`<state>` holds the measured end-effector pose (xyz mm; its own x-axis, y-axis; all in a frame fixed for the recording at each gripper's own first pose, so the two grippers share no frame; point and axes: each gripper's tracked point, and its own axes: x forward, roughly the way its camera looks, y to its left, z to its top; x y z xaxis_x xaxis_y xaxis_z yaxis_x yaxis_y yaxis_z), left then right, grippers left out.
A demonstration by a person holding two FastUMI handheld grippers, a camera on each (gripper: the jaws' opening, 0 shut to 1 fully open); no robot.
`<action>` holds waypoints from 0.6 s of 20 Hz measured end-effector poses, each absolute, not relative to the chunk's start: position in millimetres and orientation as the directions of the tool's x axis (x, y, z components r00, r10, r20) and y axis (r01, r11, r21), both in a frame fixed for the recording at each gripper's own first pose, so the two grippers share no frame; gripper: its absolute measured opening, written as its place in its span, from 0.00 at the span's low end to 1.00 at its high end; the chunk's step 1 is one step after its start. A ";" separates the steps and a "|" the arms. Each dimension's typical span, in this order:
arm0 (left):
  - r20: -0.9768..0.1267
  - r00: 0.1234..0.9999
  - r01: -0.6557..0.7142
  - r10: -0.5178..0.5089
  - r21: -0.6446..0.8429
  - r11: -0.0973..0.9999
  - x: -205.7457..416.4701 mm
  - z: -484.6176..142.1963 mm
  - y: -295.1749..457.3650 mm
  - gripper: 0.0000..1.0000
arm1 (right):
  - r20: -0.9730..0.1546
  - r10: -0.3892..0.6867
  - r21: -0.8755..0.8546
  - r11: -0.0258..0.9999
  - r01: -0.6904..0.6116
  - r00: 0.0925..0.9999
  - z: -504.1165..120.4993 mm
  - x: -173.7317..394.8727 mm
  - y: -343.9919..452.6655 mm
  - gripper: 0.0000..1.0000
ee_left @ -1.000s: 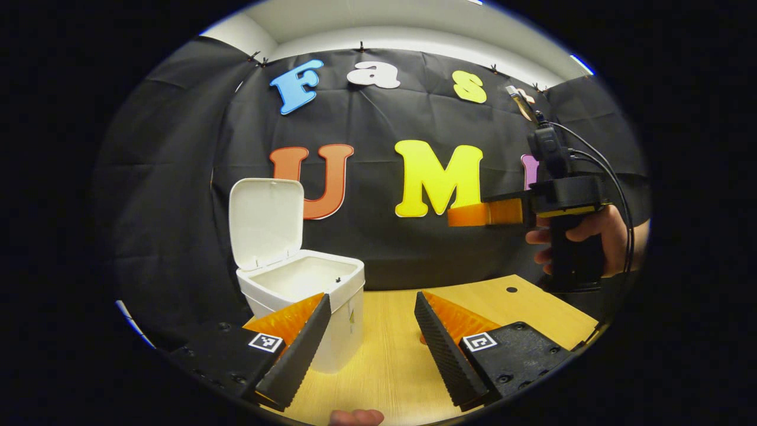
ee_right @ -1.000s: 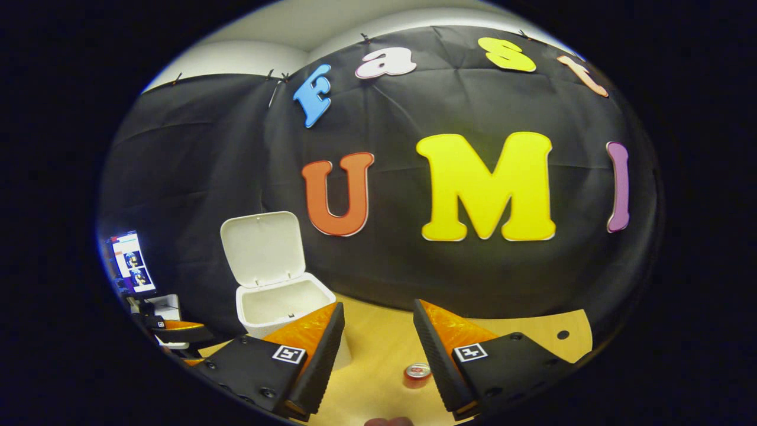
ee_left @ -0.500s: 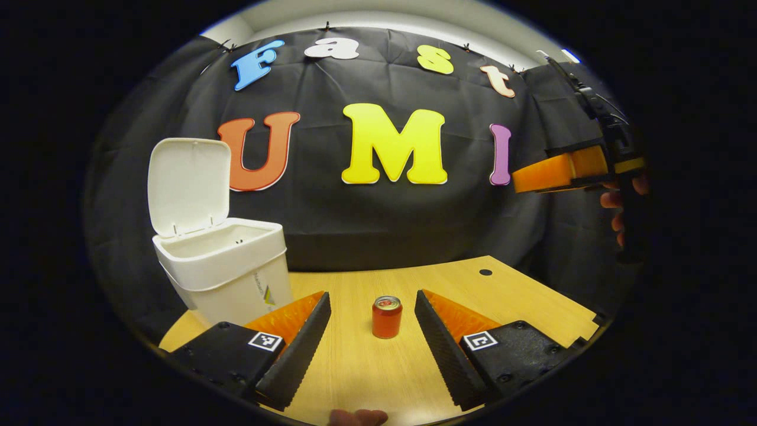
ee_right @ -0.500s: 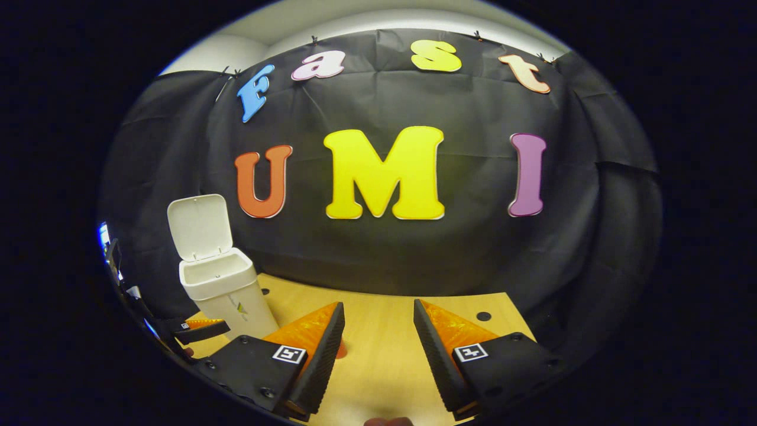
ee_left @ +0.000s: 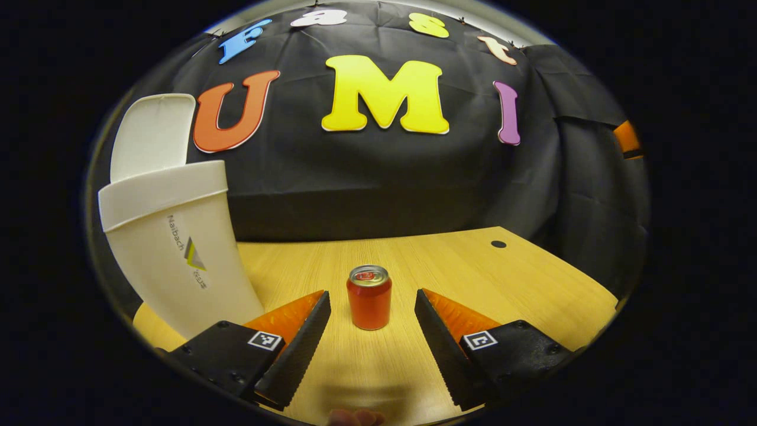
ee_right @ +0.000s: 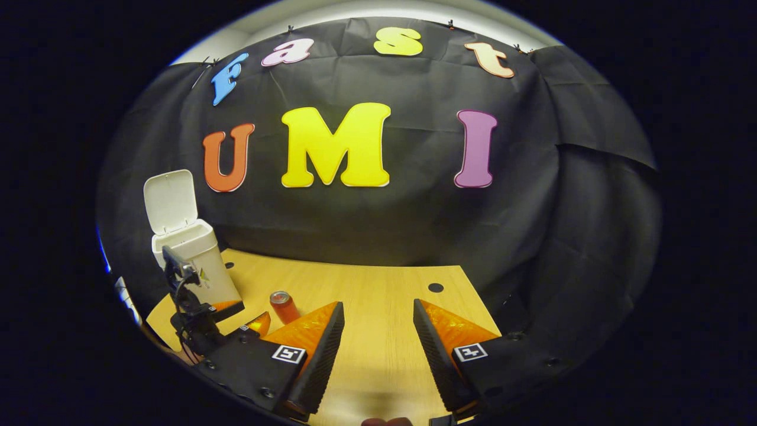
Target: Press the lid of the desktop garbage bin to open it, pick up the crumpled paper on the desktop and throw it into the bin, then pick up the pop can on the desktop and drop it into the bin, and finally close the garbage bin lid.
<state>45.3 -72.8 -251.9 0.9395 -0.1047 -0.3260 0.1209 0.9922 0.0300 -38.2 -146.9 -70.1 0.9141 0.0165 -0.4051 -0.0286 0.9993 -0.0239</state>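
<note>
One bin (ee_left: 171,236), one can (ee_left: 369,296) and two claws are counted on a single wooden counter (ee_left: 473,278). No crumpled paper is seen on the counter's bare surface.

In the left gripper view, the left claw (ee_left: 371,331) is held released, its two fingers spread wide just above the counter. The can is seen upright between and slightly beyond the fingertips, touched by neither. The bin is seen close at the left, white, with its lid (ee_left: 152,136) raised upright behind the rim; a printed mark is carried on its front wall. One round hole (ee_left: 498,244) is seen in the counter at the far right. A small part of the right claw (ee_left: 627,139) is glimpsed at the far right edge, well above the counter.

In the right gripper view, the right claw (ee_right: 374,340) is likewise held released, with bare counter (ee_right: 378,296) between its fingers. The can (ee_right: 284,306) is seen off to the left, near the left claw (ee_right: 236,316), whose body is viewed from the side with its cable. The bin (ee_right: 188,260) is seen farther left, lid (ee_right: 169,201) open, and a little of its inner rim is shown, which the low left gripper view cannot show. Two holes (ee_right: 436,287) are made out in the counter here, one beside the bin.
</note>
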 end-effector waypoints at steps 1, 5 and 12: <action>-0.343 0.934 0.117 -0.102 0.024 0.993 51.1 -262.5 -75.5 0.95 | -0.420 0.014 -0.025 0.999 -0.027 0.908 -76.9 -40.8 -149.8 0.75; -0.378 0.923 0.084 -0.067 0.029 0.996 70.3 -295.2 -75.1 0.95 | -0.474 0.007 -0.034 0.999 -0.027 0.881 -98.2 -40.8 -158.3 0.75; -0.433 0.900 0.077 -0.050 0.046 0.996 94.8 -331.0 -74.2 0.95 | -0.510 0.027 -0.046 0.997 -0.059 0.860 -118.8 -29.4 -148.5 0.76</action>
<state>94.8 -74.2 -331.0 0.9003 -0.0495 -0.4325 0.0771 0.9959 0.0464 -29.4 -148.5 -118.8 0.8599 0.0274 -0.5096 -0.0593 0.9972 -0.0464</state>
